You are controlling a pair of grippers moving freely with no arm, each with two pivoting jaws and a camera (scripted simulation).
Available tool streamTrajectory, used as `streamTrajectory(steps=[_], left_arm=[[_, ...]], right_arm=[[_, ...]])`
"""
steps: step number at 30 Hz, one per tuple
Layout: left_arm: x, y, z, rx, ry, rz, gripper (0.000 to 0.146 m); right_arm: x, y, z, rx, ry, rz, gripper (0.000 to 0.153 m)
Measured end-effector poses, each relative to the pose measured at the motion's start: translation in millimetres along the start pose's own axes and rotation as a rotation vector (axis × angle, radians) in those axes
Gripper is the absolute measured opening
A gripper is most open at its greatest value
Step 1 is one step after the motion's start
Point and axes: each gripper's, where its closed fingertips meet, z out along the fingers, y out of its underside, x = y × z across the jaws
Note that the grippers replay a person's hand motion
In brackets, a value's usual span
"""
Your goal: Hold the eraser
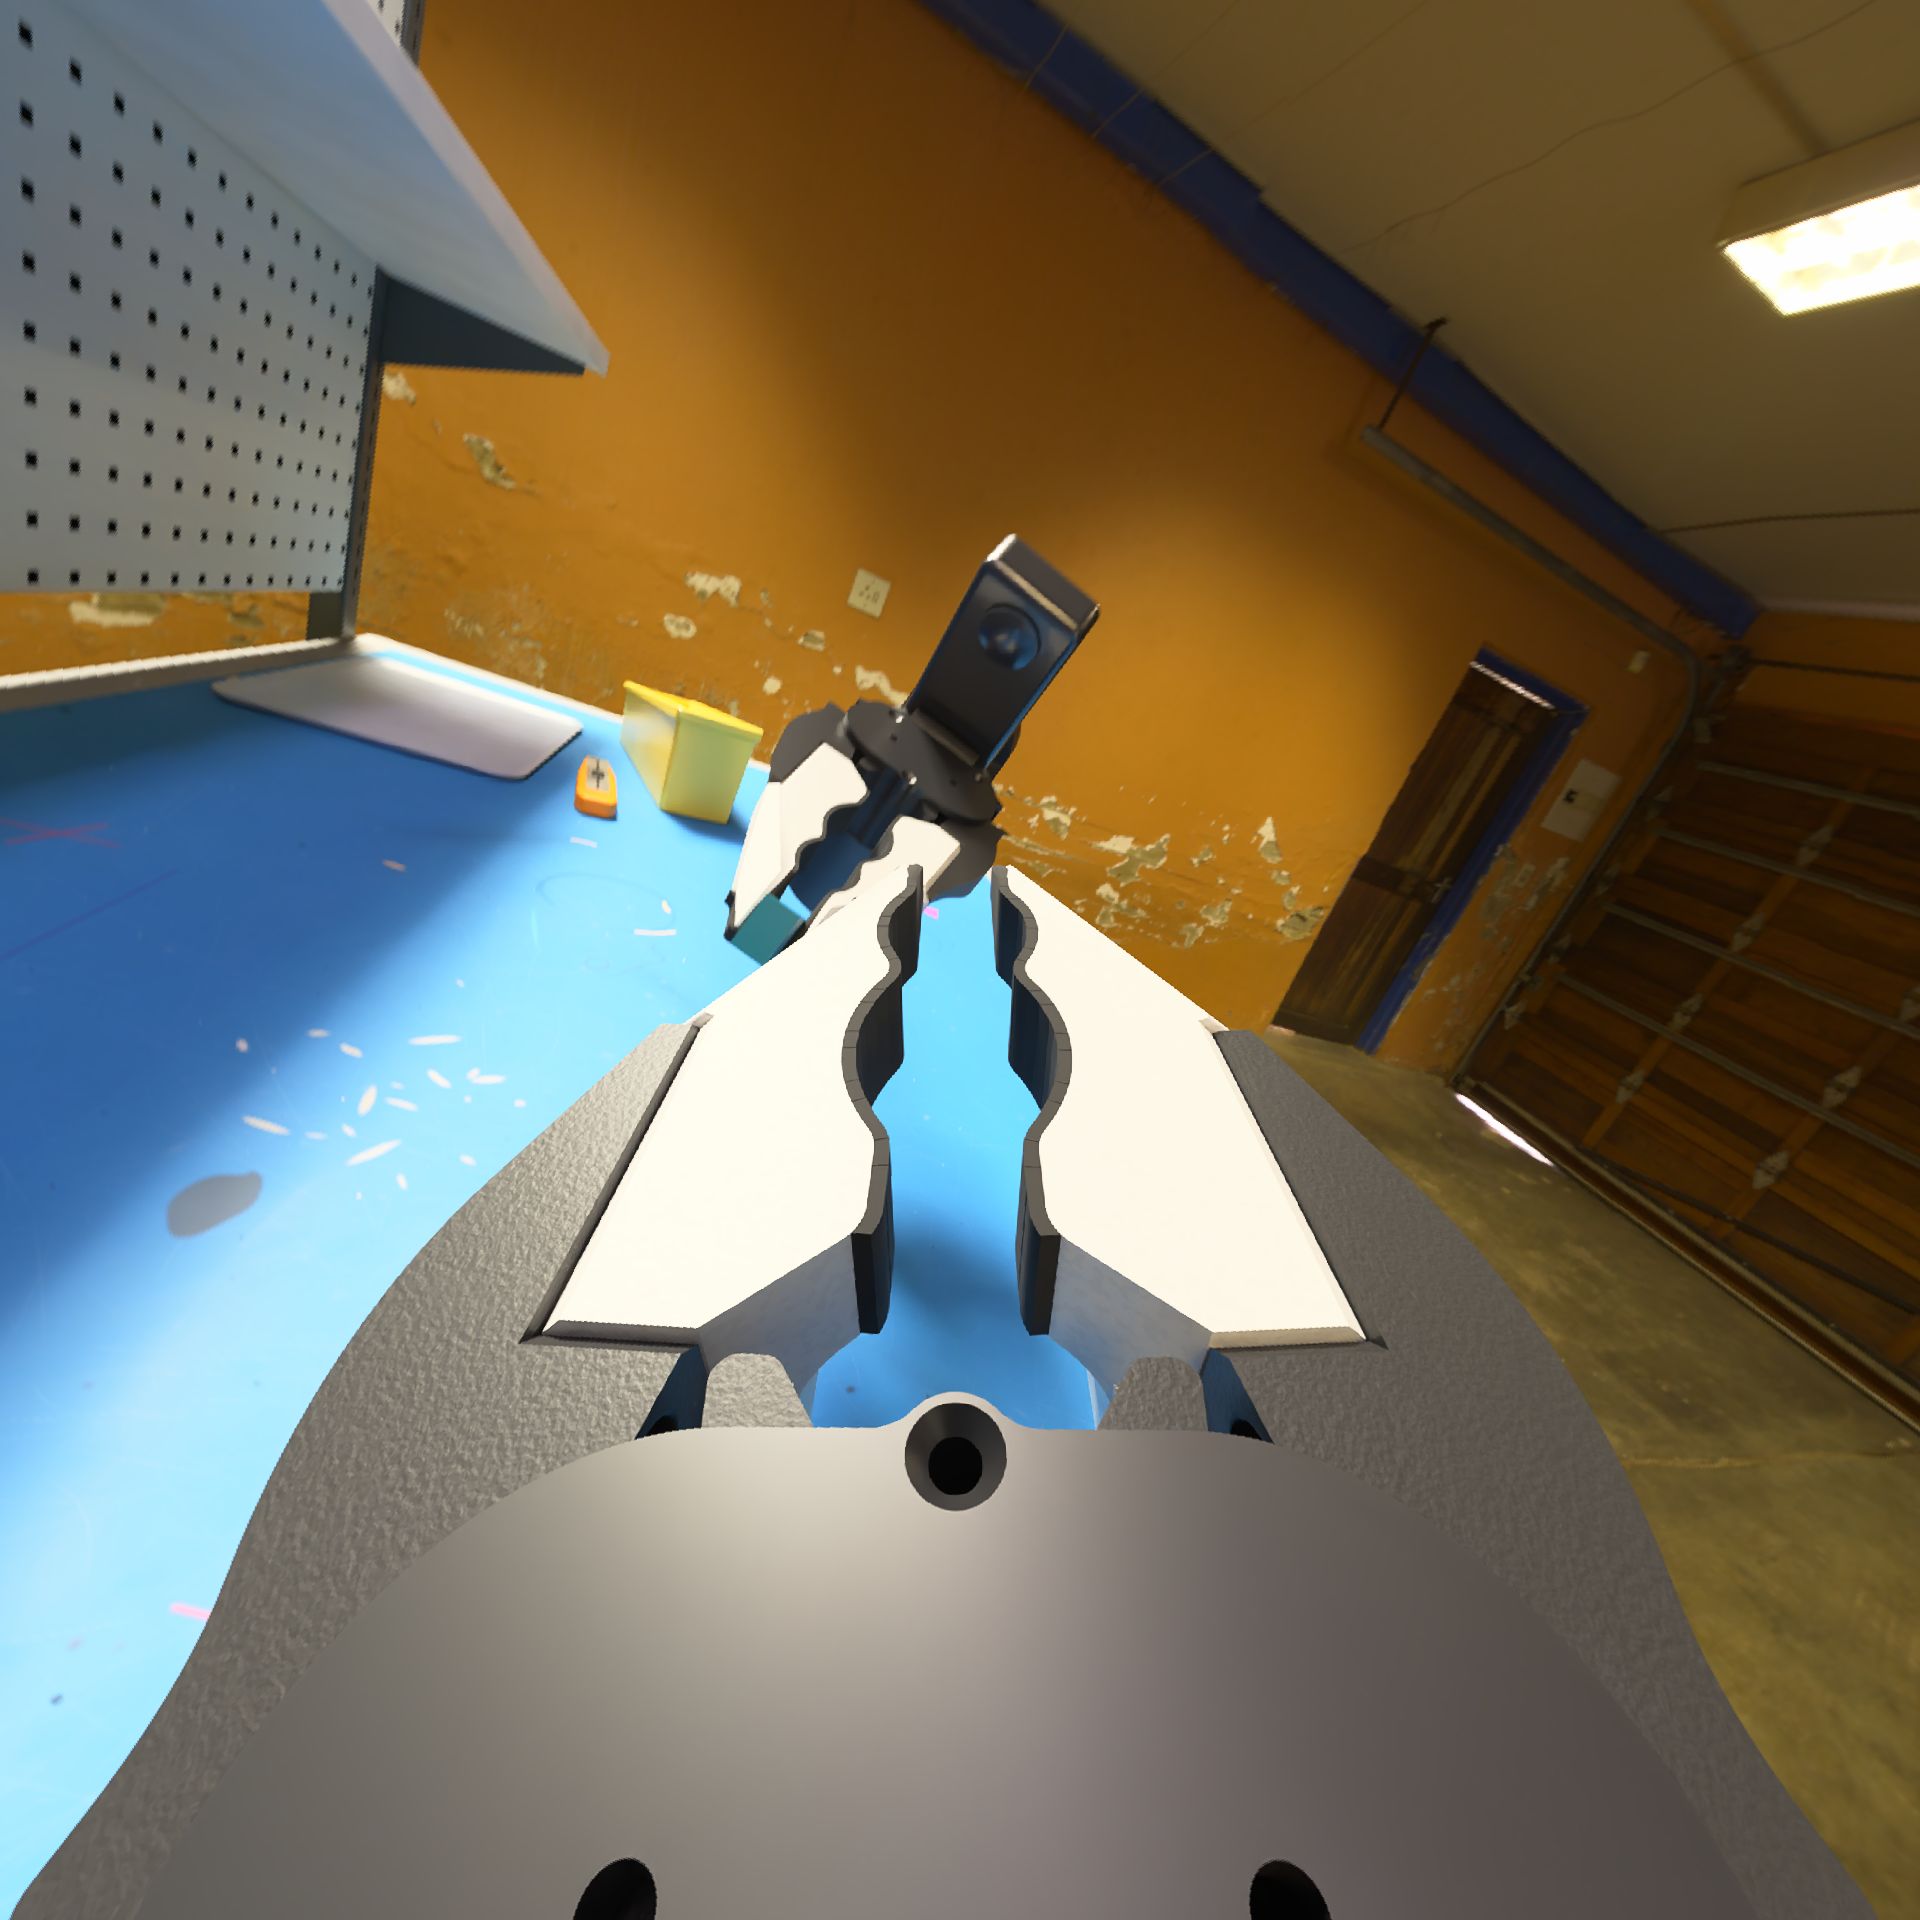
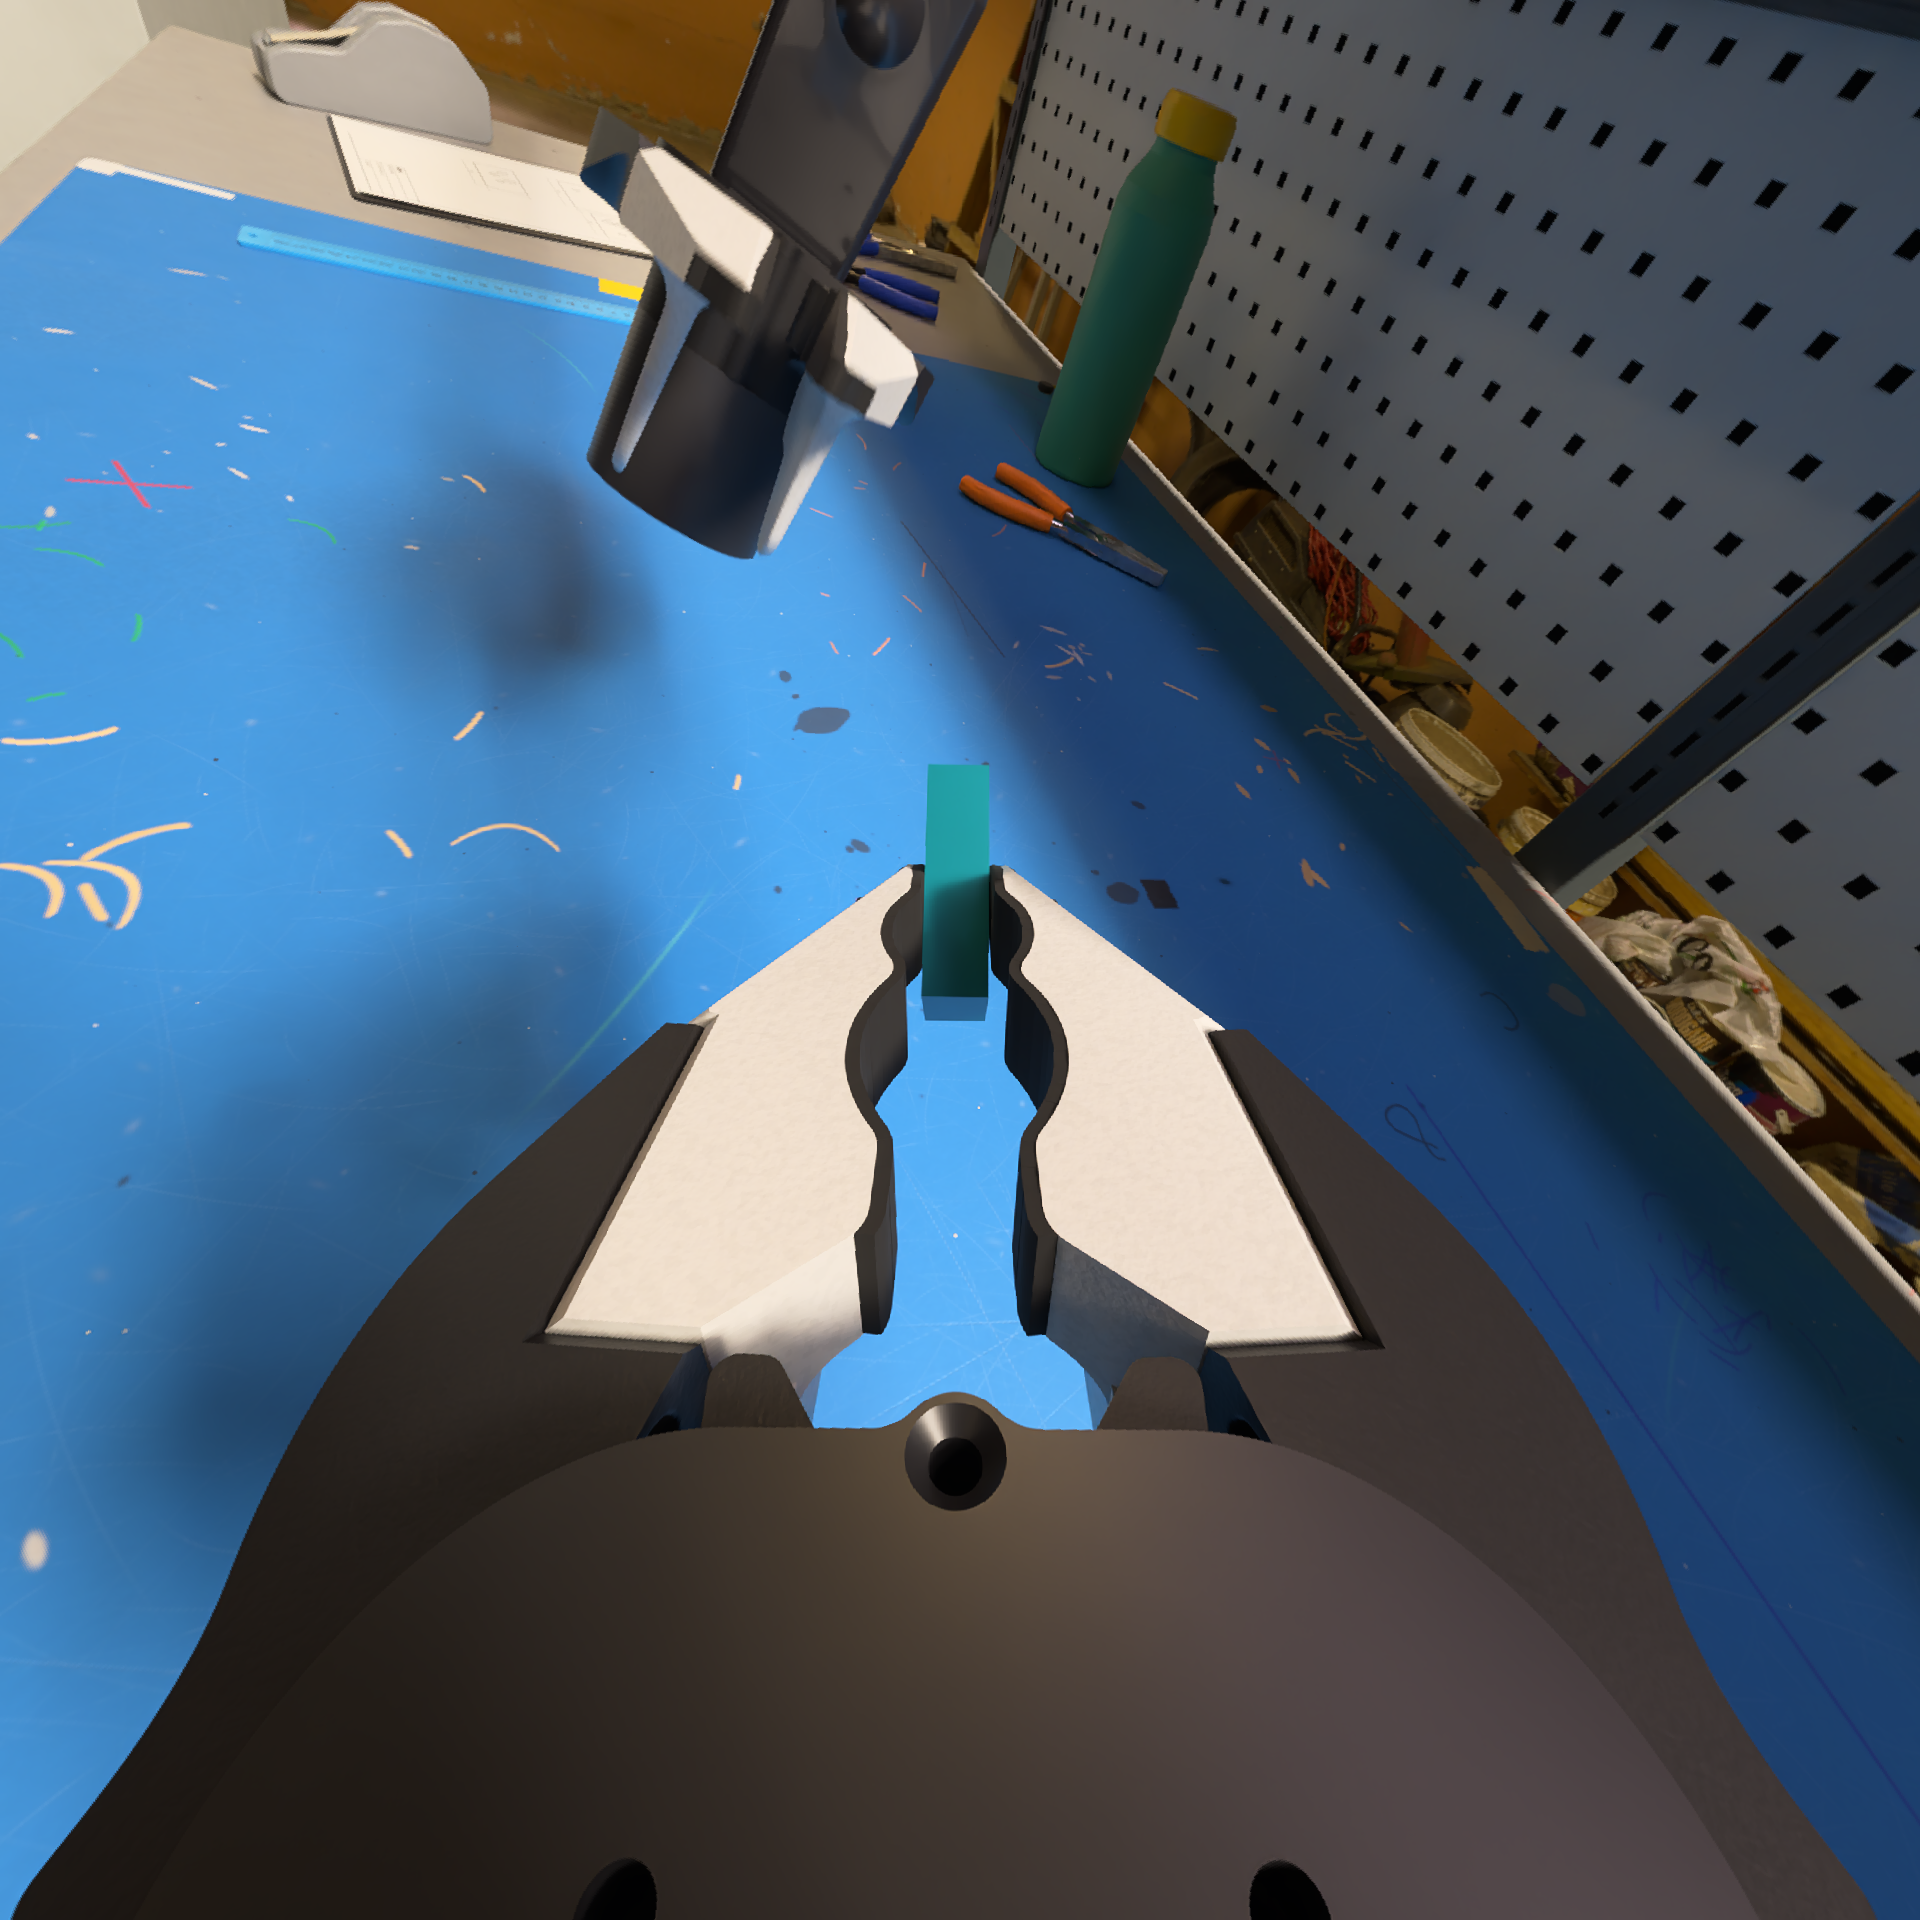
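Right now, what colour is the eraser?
Teal; the eraser shows best in the right wrist view, between the right tongs.

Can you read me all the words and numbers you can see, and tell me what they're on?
None can be read clearly.
White paper sheet on the dark clipboard: printed lines, too small to read.
Long blue ruler: markings too small to read.
Crumpled printed bag below the bench: lettering too blurred to read.
Blue mat: only coloured pen scribbles, no words.
Teal block eraser and green bottle with a yellow cap: no writing visible.
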Motion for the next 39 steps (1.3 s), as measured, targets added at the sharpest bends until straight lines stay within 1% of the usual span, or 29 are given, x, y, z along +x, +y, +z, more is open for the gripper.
streamTrajectory(steps=[6, 10, 16, 21, 26, 34, 39], left_arm=[[0, -27, -16, 0.092, 0.06, 0.008, 0.012], [-7, -31, -22, 0.127, 0.072, -0.023, 0.012], [-26, -35, -39, 0.216, 0.052, -0.1, 0.013], [-36, -38, -49, 0.246, 0.013, -0.126, 0.013], [-41, -38, -54, 0.252, -0.012, -0.128, 0.013], [-51, -24, -52, 0.167, -0.094, -0.075, 0.013], [-54, -17, -49, 0.144, -0.109, -0.08, 0.013]], right_arm=[[1, 3, 2, -0.01, 0.002, 0.007, 0.011], [3, 5, 2, -0.013, 0.004, 0.013, 0.011], [5, 7, 2, -0.021, 0.007, 0.02, 0.011], [5, 9, 3, -0.03, 0.009, 0.026, 0.011], [6, 12, 5, -0.04, 0.008, 0.03, 0.011], [9, 22, 7, -0.077, 0.016, 0.04, 0.011], [9, 27, 10, -0.1, 0.016, 0.039, 0.011]])
